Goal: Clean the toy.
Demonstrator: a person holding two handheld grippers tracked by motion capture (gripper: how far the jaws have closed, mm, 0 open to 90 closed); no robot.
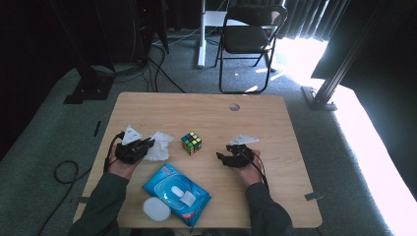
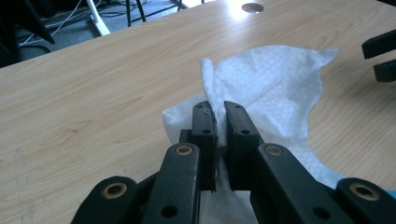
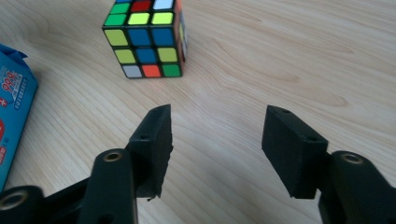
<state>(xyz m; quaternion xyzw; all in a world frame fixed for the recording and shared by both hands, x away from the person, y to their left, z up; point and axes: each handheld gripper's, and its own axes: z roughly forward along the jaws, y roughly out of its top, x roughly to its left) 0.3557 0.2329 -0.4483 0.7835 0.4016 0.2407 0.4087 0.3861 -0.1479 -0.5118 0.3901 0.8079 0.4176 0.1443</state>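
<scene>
The crumpled white wet wipe [image 2: 275, 88] lies on the pale wooden worktop [image 1: 275, 123] at its left side, pinched at one raised fold by the left gripper [image 2: 219, 122], whose jaws are closed on it. The multicoloured puzzle cube [image 1: 191, 143] sits to the wipe's right, between the hands; the right gripper [image 3: 215, 140], jaws spread and empty, points straight at it and looks nearer

Folding chair [image 1: 251, 37] beyond table [image 1: 275, 128], cables [image 1: 162, 69] on carpet, dark curtain [image 1: 305, 17] prob. behind.
</scene>
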